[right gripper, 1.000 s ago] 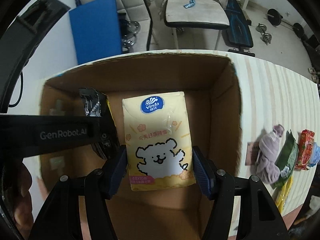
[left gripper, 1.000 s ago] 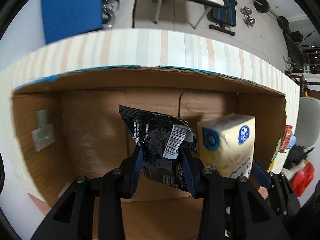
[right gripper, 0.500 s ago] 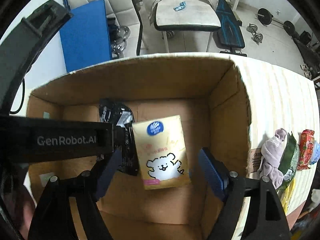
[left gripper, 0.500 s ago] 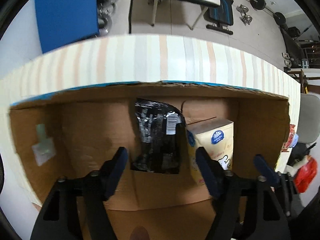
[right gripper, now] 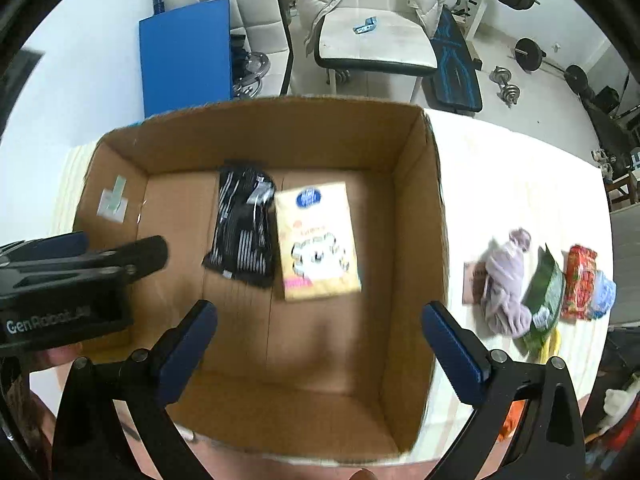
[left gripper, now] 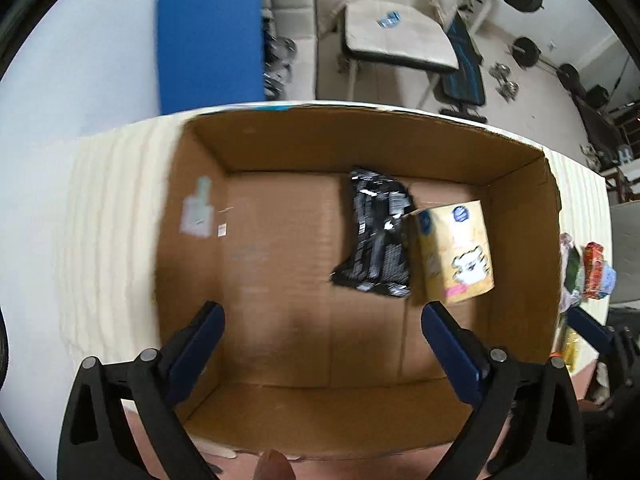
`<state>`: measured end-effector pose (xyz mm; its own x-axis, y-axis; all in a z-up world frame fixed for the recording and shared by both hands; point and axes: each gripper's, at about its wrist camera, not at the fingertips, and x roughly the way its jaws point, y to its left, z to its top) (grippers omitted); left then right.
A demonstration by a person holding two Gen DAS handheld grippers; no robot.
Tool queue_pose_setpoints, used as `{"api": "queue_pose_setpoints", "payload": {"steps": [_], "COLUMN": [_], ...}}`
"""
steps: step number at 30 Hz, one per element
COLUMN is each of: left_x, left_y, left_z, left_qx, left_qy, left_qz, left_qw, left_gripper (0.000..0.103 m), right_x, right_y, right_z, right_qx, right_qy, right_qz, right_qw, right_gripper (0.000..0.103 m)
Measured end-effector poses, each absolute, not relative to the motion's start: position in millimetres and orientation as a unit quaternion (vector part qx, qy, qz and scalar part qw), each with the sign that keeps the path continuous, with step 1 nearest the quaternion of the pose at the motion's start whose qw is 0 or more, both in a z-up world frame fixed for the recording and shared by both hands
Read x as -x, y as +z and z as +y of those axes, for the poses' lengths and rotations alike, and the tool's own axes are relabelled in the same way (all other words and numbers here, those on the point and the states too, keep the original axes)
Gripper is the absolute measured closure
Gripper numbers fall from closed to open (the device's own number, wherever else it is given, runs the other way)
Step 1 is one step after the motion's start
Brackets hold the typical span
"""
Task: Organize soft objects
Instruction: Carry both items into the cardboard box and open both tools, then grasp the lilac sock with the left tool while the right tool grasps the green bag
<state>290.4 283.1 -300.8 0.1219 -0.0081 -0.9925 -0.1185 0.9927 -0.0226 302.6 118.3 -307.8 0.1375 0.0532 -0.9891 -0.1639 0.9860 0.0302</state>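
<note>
An open cardboard box stands on the striped table. On its floor lie a black snack packet and, to its right, a yellow tissue pack with a dog print. My left gripper is open and empty, held above the box's near side. My right gripper is open and empty, also above the box. The left gripper's body shows at the left of the right wrist view.
On the table right of the box lies a pile of soft items: a lilac cloth, a green packet, a red packet and a yellow item. A blue board, chair and weights stand beyond the table.
Both grippers opened and let go of the black packet and the tissue pack, which now lie on the box floor. Both grippers have since risen and pulled back.
</note>
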Motion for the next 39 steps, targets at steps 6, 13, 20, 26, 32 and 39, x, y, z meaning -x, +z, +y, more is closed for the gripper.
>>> {"api": "queue_pose_setpoints", "payload": {"steps": [6,13,20,26,32,39], "left_x": [-248.5,-210.6,-176.1,-164.4,-174.3,-224.1], "left_y": [-276.3,-243.7,-209.4,-186.0,-163.1,-175.0], "left_z": [280.8,269.9,268.0,264.8,224.0,120.1], "left_qx": [0.052,0.031,0.031,0.033,0.019,-0.010], "left_qy": [0.061,0.075,0.086,0.095,0.066,-0.029], "left_qz": [0.628,0.599,0.570,0.554,0.544,0.569], "left_qw": [0.774,0.796,0.817,0.827,0.837,0.822], "left_gripper": [0.002,0.002,0.002,0.002,0.002,0.002], "right_x": [-264.7,-220.7,-188.6,-179.7,-179.8,-200.4], "right_y": [-282.6,-240.0,-205.8,-187.9,-168.7,-154.6], "right_z": [115.5,109.5,105.9,100.2,60.9,-51.3], "right_qx": [0.040,0.035,0.026,0.008,-0.031,-0.077], "right_qy": [0.076,0.079,0.094,0.113,0.118,0.034], "right_qz": [0.640,0.615,0.595,0.586,0.582,0.578], "right_qw": [0.764,0.784,0.798,0.802,0.804,0.812], "right_gripper": [0.000,0.000,0.000,0.000,0.000,0.000]}}
